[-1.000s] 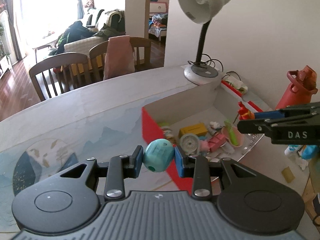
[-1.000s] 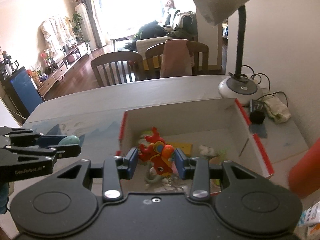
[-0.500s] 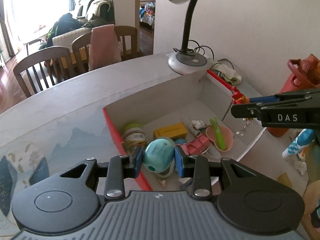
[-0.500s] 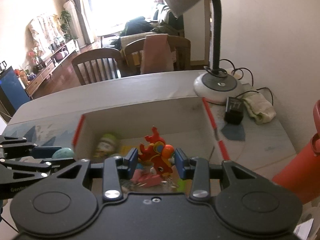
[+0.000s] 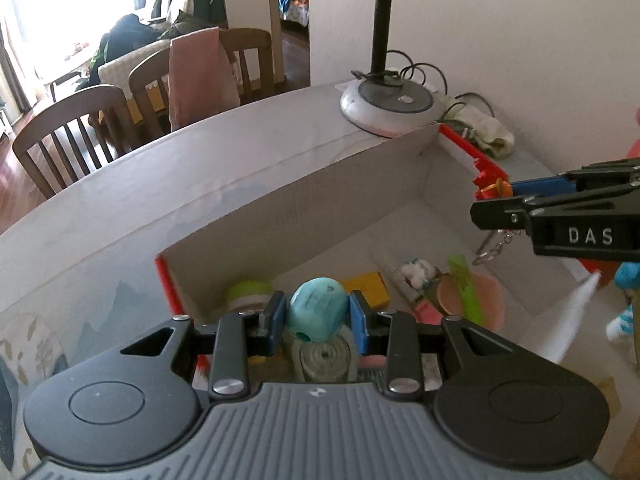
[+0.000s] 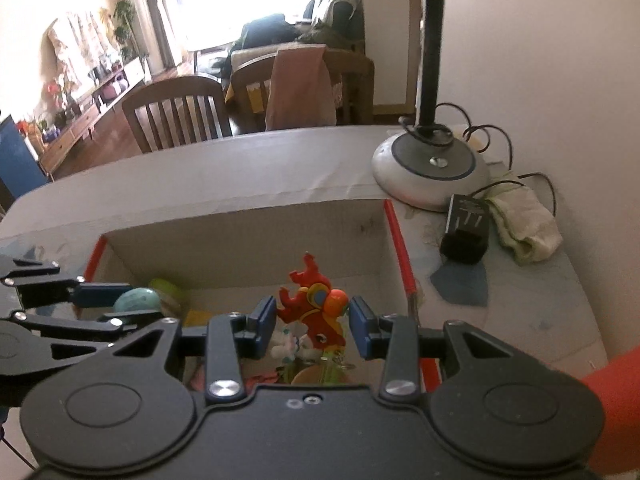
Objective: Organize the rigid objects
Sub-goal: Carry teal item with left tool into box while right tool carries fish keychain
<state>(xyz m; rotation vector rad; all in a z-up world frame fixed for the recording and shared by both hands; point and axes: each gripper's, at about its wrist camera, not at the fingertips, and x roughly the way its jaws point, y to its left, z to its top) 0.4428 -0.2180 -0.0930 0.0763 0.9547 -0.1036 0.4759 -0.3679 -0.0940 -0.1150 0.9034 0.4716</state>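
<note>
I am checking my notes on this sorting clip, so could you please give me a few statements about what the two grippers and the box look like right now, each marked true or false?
1. The left gripper is shut on a teal egg-shaped toy. True.
2. The right gripper is empty. False: it grips a red and orange figure.
3. The cardboard box already contains several items. True.
4. The lamp base stands inside the box. False: it stands on the table beyond the box's far corner.
5. Both grippers are over the box. True.
</note>
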